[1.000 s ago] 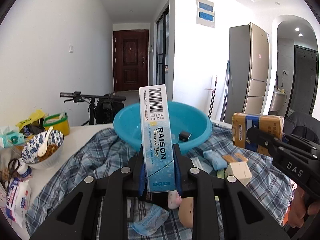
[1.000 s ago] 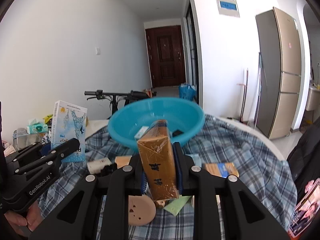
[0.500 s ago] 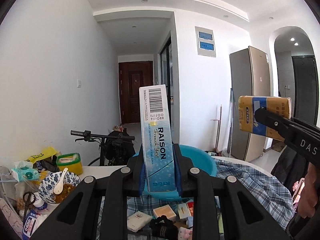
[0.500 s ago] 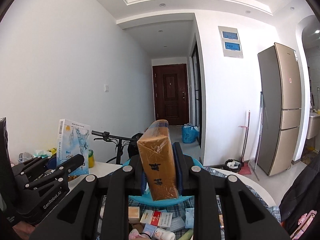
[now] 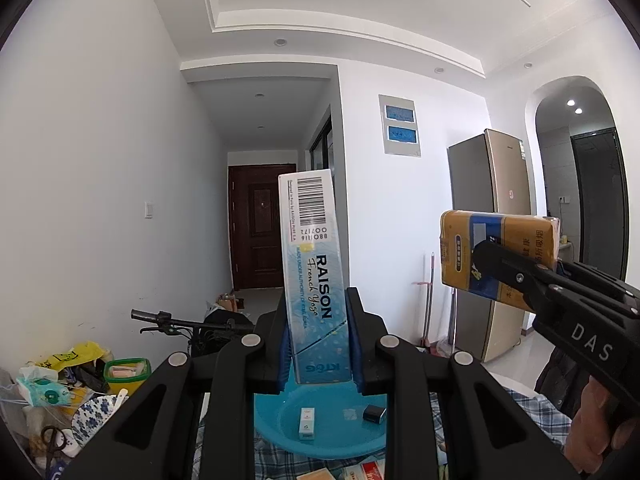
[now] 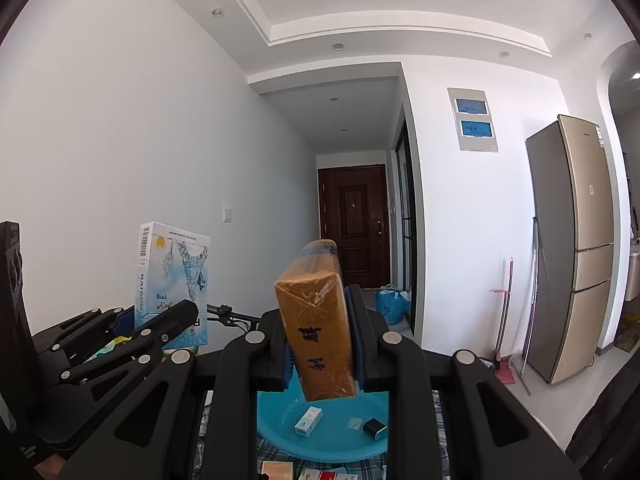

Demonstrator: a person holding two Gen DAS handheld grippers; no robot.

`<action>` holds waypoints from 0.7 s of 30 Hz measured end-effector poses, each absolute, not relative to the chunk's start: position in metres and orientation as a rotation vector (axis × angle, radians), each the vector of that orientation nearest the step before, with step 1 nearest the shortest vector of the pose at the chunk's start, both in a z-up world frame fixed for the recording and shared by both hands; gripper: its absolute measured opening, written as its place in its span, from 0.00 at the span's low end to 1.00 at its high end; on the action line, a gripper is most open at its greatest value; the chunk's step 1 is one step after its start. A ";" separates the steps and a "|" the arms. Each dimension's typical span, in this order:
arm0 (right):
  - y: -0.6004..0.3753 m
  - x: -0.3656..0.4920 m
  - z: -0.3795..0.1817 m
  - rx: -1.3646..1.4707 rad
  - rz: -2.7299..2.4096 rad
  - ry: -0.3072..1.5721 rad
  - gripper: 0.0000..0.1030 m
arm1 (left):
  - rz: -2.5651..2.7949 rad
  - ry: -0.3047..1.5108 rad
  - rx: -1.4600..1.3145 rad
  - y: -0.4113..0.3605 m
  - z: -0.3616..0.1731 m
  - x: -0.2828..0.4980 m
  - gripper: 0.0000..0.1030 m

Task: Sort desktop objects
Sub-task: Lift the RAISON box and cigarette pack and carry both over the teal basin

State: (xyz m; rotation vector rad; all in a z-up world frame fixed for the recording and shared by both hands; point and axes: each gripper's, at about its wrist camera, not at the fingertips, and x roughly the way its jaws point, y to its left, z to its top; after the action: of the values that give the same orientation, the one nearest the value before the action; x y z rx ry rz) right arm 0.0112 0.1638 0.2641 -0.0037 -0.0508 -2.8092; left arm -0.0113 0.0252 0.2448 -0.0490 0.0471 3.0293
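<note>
2 handheld claws are raised side by side above a cluttered table covered with a plaid cloth (image 5: 536, 412). The left claw (image 5: 318, 344) is clamped on a tall blue carton (image 5: 314, 280) printed with a barcode and the word RAISON, held upright between the blue pads. The right claw (image 6: 322, 344) is clamped on a yellow-brown pack (image 6: 318, 320) wrapped in clear film, also held on end and tilted slightly. In the left view the right claw enters from the right edge with its pack well apart from the blue carton.

Below both claws sits a blue basin (image 6: 280, 432) on the cloth. Inside it lie a small white box (image 6: 308, 421), a small black item (image 6: 375, 428) and a small pale packet (image 6: 353, 423). More small boxes lie on the cloth in front of the basin.

At the left end of the table are a patterned bowl (image 5: 94, 416) with a spoon, scissors (image 5: 50, 440), a green-rimmed tub (image 5: 126, 370) and tissue packs. Behind stand a bicycle, a dark door and a tall fridge (image 5: 492, 240)
</note>
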 end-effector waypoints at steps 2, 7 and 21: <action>0.164 0.011 0.266 -0.030 -2.808 -0.046 0.21 | 3.018 0.022 -0.047 0.025 0.247 -0.016 0.24; 0.169 0.012 0.269 -0.075 -2.816 -0.062 0.21 | 3.024 0.031 0.004 0.022 0.249 -0.013 0.24; 0.176 -0.014 0.254 0.012 -2.817 -0.102 0.21 | 3.040 0.021 0.052 0.018 0.243 -0.025 0.24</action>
State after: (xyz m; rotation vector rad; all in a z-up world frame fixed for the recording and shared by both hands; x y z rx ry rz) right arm -0.0137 0.1761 0.2536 0.0123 -0.1022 -2.8165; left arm -0.0247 0.0177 0.2428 0.0519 0.0206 3.0401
